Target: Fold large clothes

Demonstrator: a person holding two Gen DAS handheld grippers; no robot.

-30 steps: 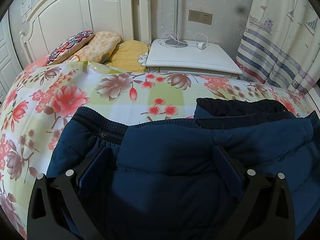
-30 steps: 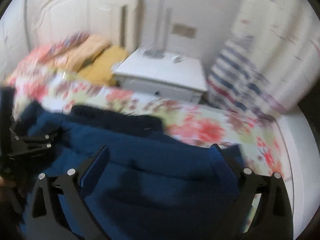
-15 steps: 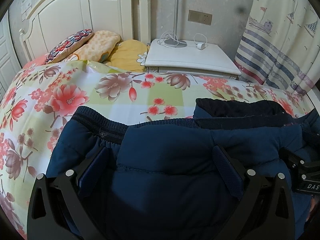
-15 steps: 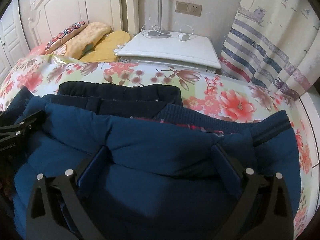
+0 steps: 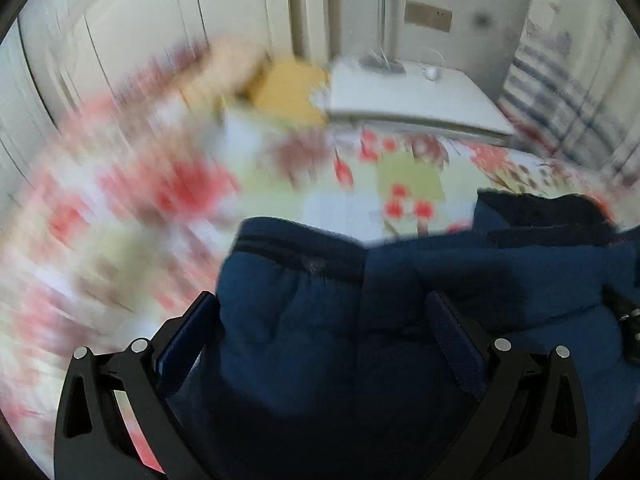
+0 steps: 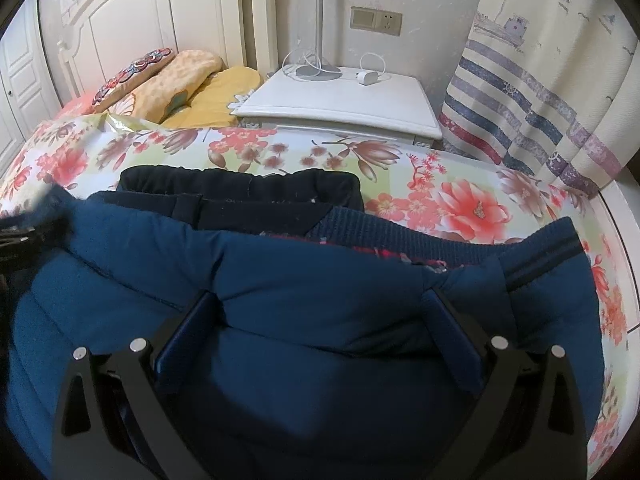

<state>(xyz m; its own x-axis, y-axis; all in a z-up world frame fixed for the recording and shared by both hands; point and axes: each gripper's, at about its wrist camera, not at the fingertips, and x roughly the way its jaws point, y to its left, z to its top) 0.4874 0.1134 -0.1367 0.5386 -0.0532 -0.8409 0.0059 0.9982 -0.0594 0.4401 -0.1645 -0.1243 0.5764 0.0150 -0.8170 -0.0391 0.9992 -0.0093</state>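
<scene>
A dark blue padded jacket (image 6: 320,300) lies on the floral bedspread (image 6: 460,208), with a black garment (image 6: 240,188) under its far edge. My right gripper (image 6: 320,320) is open, its fingers wide apart and pressed down over the jacket's folded edge. In the blurred left wrist view my left gripper (image 5: 320,320) is also open, over the jacket (image 5: 380,320) near its ribbed hem. Part of the right gripper shows at that view's right edge (image 5: 628,320).
A white nightstand (image 6: 340,104) with a lamp base and cables stands behind the bed. Pillows (image 6: 180,80) lie by the white headboard (image 6: 160,32). A striped curtain (image 6: 540,100) hangs at right. The bed's edge runs along the right.
My left gripper has swung quickly to the left, blurring its view, and bedspread now shows under its left finger. My right gripper has settled over the jacket's right part.
</scene>
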